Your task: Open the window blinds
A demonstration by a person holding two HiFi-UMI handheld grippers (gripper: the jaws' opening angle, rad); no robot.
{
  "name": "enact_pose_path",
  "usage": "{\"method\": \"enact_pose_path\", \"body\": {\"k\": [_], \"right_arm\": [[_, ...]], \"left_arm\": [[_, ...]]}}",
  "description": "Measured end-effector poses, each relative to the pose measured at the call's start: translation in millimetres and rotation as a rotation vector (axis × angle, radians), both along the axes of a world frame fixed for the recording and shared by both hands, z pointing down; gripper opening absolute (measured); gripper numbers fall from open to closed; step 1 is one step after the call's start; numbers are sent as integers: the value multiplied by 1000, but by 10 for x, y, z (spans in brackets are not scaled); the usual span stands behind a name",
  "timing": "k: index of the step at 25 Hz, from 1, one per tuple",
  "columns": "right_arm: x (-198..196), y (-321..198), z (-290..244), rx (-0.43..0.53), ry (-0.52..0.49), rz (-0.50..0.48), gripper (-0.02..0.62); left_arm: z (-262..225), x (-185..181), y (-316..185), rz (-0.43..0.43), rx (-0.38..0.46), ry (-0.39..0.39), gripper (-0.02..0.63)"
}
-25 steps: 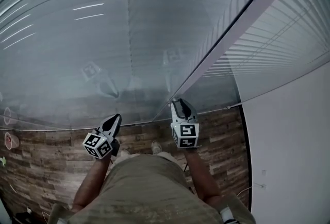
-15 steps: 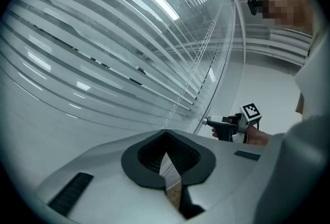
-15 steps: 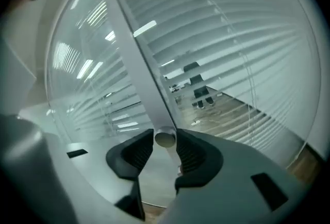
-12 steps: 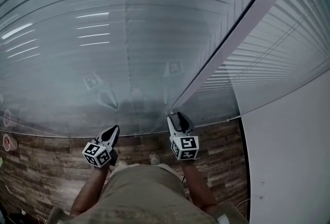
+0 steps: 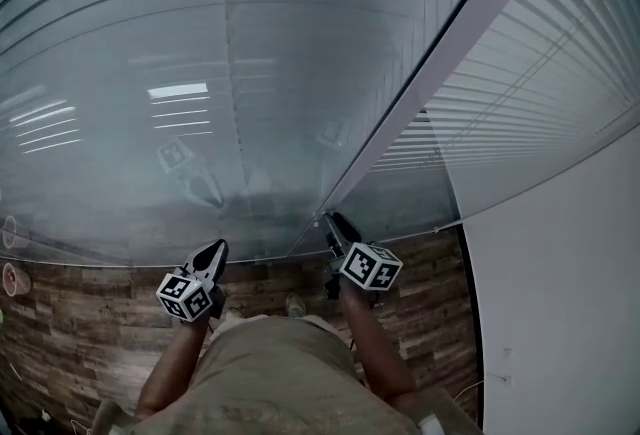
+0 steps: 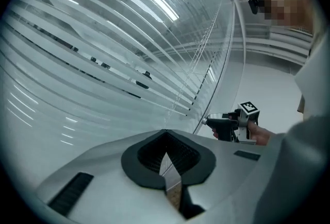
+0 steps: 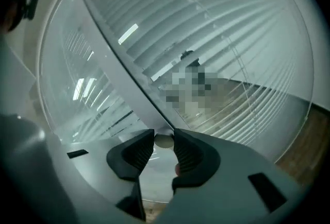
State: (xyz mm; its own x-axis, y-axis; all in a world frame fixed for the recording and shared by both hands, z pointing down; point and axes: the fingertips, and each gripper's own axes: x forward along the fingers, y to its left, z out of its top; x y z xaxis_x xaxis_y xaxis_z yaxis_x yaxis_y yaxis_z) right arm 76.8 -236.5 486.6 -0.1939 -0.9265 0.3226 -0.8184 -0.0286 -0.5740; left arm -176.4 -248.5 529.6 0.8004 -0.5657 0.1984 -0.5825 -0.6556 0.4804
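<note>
White slatted blinds (image 5: 520, 93) hang behind a glass wall, divided by a slanting white frame post (image 5: 450, 53). At the foot of that post my right gripper (image 5: 328, 221) reaches the glass. In the right gripper view a small round knob (image 7: 164, 141) sits between its pads, and both pads touch it. The right gripper's (image 7: 164, 138) jaws have just been closing, with that knob between them. My left gripper (image 5: 218, 249) hangs to the left, pointed at the glass, shut with nothing in it (image 6: 166, 138). The left gripper view also shows the right gripper (image 6: 209, 121) at the post.
Wood-plank floor (image 5: 80, 323) runs under the glass. A plain white wall (image 5: 560, 303) stands at the right. The person's shorts (image 5: 280, 363) fill the lower middle. The glass mirrors both grippers and ceiling lights (image 5: 180, 91).
The right gripper has rolled about its own line, so its marker cube now tilts to the right. It stays at the foot of the post. The left gripper has barely moved.
</note>
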Motion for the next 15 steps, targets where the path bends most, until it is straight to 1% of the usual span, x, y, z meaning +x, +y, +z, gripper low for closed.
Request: {"method": "enact_pose_path", "body": {"k": [1,2,3,4,5,6,7,8,9,10,11,13,14,15], "right_arm": [[21,-1,5,11,8,-4,120],[35,11,2,26,84,-14,122],[38,30,-10,41,209,-29,144],[24,51,-29,52,359,-48,168],[-9,63,-46,59,507,-69,172],[-54,62,-53,60,630,-89,172],[-96,49,-52,55,716,-102,172],[-122,34,-42,46,751,-103,147],[-123,27,-27,34,727,-94,112],[-99,29,-4,21,633,-75,109],[-59,35,24,8,471,-54,106],[14,43,47,0,82,-23,106],[25,47,14,9,-19,-23,106],[19,60,-53,27,-4,-31,106]], "left_arm": [[27,25,7,2,-2,-1,14],[47,47,24,5,-5,-1,14],[54,64,42,7,-5,-1,14],[51,75,54,9,-4,-1,14],[43,78,59,9,-2,0,14],[37,74,57,7,-1,0,14],[36,68,52,5,0,-1,14],[38,64,52,3,-1,-2,14],[42,63,59,1,-2,-3,14],[46,64,70,1,-3,-3,14],[49,64,80,0,-4,-3,14],[37,50,92,-3,-4,-3,14],[11,37,100,-5,-5,-3,14],[-31,23,116,-7,-6,-3,14]]}}
